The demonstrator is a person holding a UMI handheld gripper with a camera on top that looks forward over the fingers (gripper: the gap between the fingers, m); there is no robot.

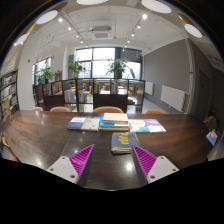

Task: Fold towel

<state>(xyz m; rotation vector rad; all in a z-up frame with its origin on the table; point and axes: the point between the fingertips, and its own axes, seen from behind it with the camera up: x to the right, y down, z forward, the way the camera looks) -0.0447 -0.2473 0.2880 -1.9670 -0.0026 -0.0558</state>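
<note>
Gripper over dark wood desk; jaws released, wide apart, nothing between them. Purple pads face inward. Beyond jaws: stack of books, small book nearer, flat books beside stack. No writing legible on covers. Towel not seen anywhere. Chairs behind desk, plants by windows.

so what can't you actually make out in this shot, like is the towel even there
- Towel: none recognisable in the gripper view; only books lie on the table beyond the open tongs.
- Book titles: too small to read.
- Object at the table's far right end: cut off by the view's edge.
- Shelf contents at left: too small to identify.
</note>
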